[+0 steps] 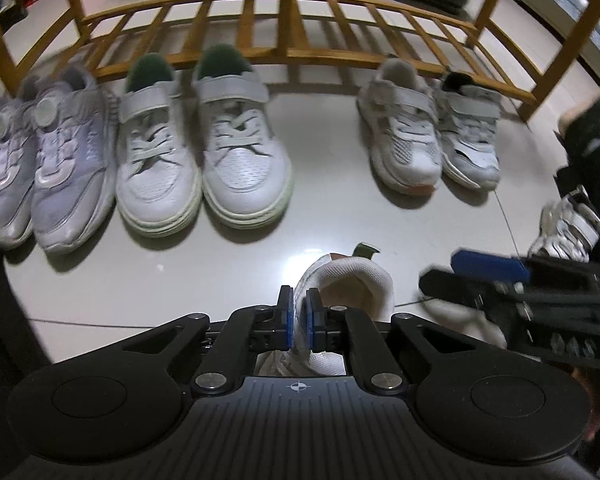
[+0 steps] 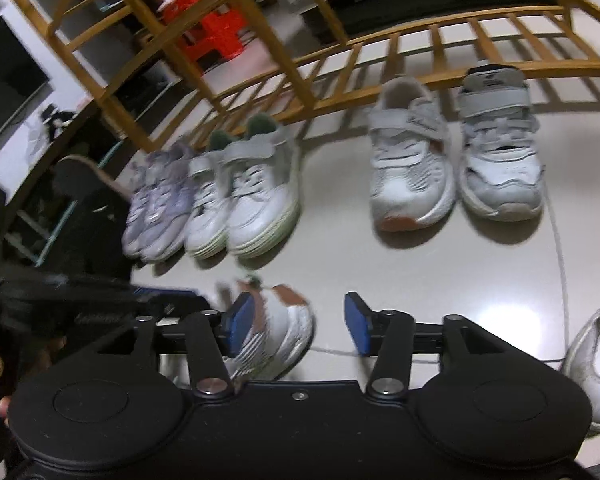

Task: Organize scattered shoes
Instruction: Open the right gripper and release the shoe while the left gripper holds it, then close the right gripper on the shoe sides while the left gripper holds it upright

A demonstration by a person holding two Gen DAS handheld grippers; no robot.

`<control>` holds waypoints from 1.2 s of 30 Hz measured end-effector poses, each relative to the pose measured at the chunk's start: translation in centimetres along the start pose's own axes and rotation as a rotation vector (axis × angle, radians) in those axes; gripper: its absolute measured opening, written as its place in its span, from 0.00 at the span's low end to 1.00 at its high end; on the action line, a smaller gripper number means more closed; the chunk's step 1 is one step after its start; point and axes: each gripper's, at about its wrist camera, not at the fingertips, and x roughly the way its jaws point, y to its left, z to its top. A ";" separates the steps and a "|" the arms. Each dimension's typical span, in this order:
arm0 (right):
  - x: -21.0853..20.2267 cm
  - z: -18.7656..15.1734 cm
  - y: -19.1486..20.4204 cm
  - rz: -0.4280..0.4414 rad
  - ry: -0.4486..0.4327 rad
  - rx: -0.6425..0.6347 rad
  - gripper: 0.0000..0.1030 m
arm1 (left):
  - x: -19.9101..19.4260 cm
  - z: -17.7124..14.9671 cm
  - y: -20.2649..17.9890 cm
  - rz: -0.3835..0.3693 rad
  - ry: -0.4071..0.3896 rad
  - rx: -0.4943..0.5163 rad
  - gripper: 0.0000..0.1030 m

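My left gripper is shut on the collar edge of a white shoe with a brown heel patch, low over the floor. In the right wrist view the same white shoe sits between the pads of my right gripper, which is open; the shoe lies against the left pad, and the right pad stands apart from it. The left gripper reaches in from the left there. In the left wrist view the right gripper comes in from the right beside the shoe.
Lined up before a wooden rack are a lilac pair, a white pair with green lining, an orange-toed white shoe and a grey-white shoe. Another white shoe lies at the right. A gap separates the pairs.
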 end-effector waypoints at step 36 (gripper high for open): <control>1.8 -2.2 2.8 0.015 0.157 -0.176 0.64 | -0.5 -0.5 0.6 0.028 -0.007 -0.027 0.07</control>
